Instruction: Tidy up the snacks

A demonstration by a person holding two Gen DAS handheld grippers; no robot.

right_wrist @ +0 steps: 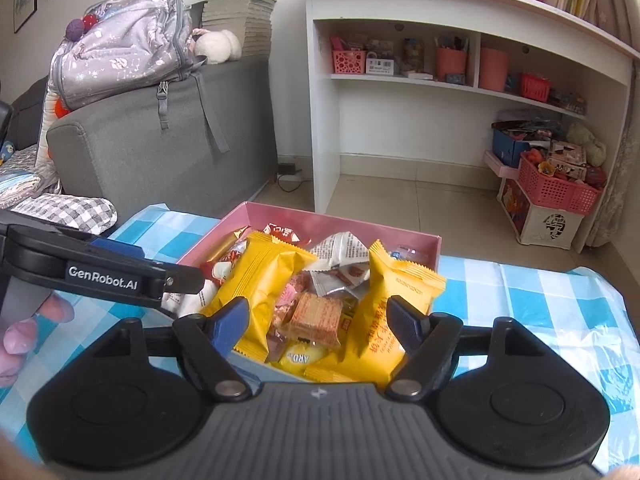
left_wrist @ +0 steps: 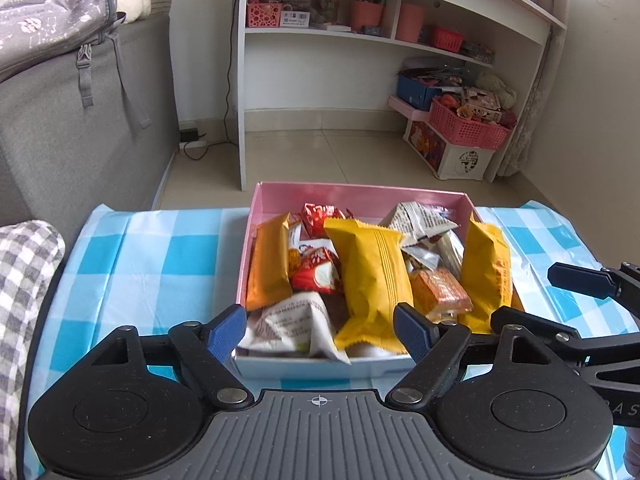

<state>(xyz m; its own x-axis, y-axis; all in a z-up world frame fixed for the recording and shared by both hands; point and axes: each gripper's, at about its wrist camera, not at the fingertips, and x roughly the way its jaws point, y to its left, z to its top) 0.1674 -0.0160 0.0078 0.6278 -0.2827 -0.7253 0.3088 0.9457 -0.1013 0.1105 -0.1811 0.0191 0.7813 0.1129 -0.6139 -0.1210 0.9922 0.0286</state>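
Left wrist: your left hand-held gripper has jaws apart, empty, at the near edge of the pink box on the tabletop. Middle yellow packet sits dead ahead, long axis running away from you.

Right wrist: right hand-held gripper spread, empty; wafer dead ahead, nearest to this hand.

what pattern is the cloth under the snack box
Blue and white checks on the tablecloth, seen best in the left wrist view, beside the pink snack box.
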